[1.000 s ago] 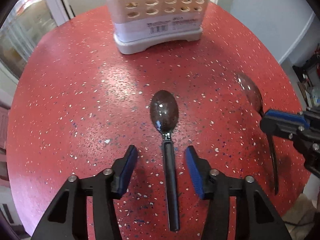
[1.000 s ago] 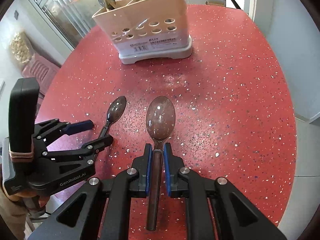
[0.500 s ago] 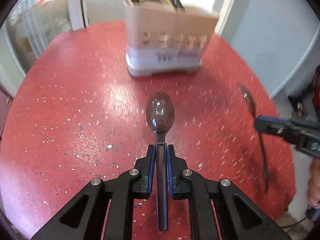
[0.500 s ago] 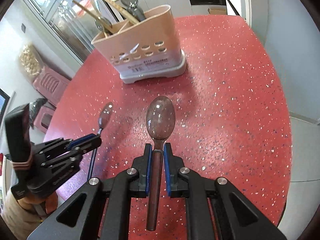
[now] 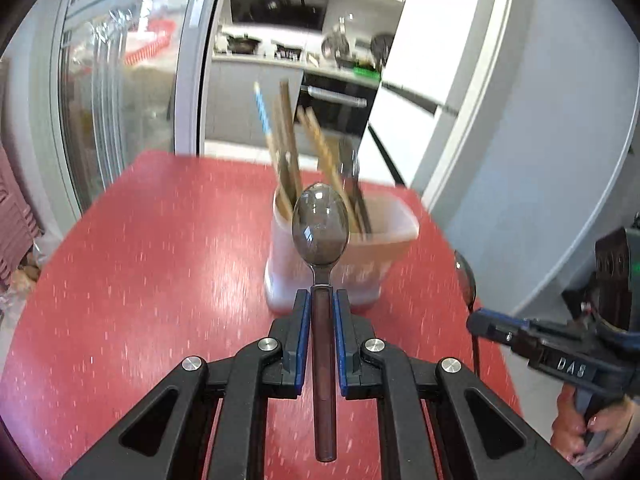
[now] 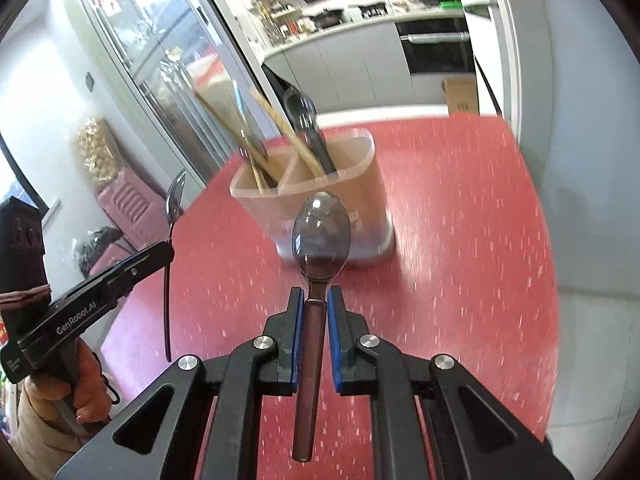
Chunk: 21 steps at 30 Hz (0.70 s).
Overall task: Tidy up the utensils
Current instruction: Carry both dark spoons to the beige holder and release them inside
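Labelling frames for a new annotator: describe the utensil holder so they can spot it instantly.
On the round red speckled table, look to the far side, ahead of both grippers. The utensil holder is a beige plastic caddy on a pale base, split by a divider, with chopsticks and a dark spoon upright inside, the only container on the table.

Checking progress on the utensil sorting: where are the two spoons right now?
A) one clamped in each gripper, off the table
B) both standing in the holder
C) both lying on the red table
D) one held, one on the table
A: the left gripper clamps one spoon by its handle, and the right gripper clamps the other spoon, both short of the utensil holder.
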Tool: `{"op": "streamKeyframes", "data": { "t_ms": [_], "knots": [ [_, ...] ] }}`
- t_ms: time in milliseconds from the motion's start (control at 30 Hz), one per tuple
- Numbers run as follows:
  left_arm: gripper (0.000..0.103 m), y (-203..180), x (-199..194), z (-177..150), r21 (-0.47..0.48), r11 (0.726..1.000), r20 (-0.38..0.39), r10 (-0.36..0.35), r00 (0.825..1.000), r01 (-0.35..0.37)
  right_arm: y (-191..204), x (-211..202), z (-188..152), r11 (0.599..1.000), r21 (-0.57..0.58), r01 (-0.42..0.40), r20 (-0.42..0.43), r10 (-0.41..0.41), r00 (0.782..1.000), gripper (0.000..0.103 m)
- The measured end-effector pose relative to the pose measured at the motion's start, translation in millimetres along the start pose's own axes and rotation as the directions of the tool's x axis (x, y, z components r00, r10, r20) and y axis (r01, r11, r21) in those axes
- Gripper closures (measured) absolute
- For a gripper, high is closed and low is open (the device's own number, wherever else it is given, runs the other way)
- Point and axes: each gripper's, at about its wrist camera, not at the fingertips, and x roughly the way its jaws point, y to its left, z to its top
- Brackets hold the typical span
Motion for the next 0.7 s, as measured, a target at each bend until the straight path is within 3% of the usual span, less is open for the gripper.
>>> {"op": "streamKeyframes", "data": {
  "t_ms": [267, 467, 700],
  "knots": [
    [0.063, -5, 32, 54, -0.007, 1.0, 0.079, -0.009, 0.997, 0.01, 17, 9, 61, 0.999, -0.054, -0.009, 0.097, 0.014, 0.995, 0.091],
    [0.063, -14, 53, 80, 0.015, 1.0, 0.162, 0.01, 0.987, -0.012, 21, 21, 101, 0.996, -0.086, 0.001, 0.163, 0.013, 0.987, 0.091],
    [0.063, -15, 87, 93, 0.01, 0.999, 0.197, 0.036, 0.98, -0.039, 19, 43, 138, 0.993, -0.118, 0.021, 0.243, 0.008, 0.97, 0.091]
  ]
}}
